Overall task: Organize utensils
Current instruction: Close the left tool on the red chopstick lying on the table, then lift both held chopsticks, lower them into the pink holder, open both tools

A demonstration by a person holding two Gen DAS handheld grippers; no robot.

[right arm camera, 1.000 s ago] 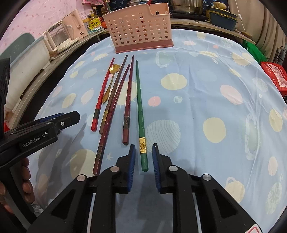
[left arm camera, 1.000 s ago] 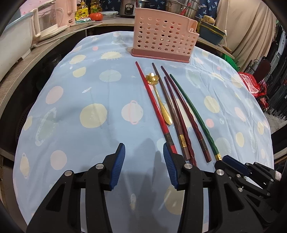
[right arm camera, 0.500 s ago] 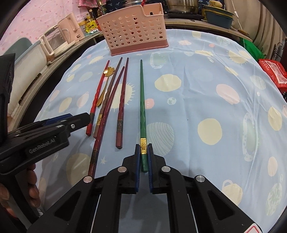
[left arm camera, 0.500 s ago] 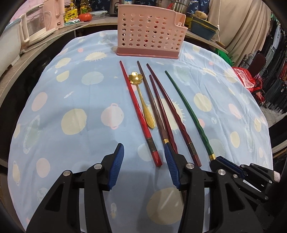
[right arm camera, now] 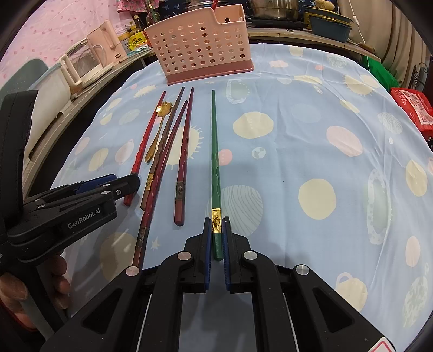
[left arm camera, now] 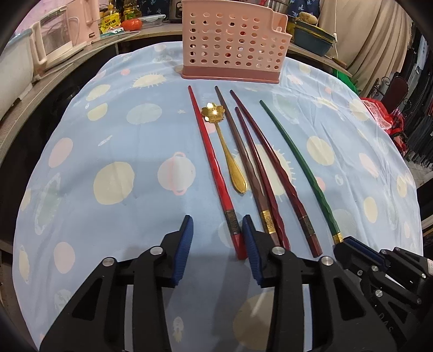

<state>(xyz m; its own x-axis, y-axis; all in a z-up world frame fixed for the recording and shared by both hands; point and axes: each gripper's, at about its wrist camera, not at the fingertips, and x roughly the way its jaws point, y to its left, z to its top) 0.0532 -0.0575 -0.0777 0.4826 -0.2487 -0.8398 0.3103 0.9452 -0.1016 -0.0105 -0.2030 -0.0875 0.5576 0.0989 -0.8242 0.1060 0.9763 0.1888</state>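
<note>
A pink perforated utensil basket [left arm camera: 232, 40] stands at the far side of the table; it also shows in the right wrist view [right arm camera: 201, 46]. Several chopsticks lie in a row before it: a red one [left arm camera: 213, 168], brown and maroon ones [left arm camera: 249, 168], and a green one [left arm camera: 297, 165]. A gold flower spoon [left arm camera: 224, 146] lies among them. My left gripper [left arm camera: 217, 230] is open, its jaws on either side of the red chopstick's near end. My right gripper [right arm camera: 216, 232] is shut on the green chopstick [right arm camera: 215, 162] at its gold band.
The table wears a blue cloth with pastel dots [left arm camera: 113, 184]. A pink and white kettle [right arm camera: 92, 56] and bottles stand on the counter at the left. Pots and a blue tub [right arm camera: 328, 24] sit behind the basket. A red bag [right arm camera: 414, 108] lies at the right.
My right gripper closed on the green chopstick's near end, and the chopstick has swung away from the others. My left gripper moved forward over the red chopstick's end.
</note>
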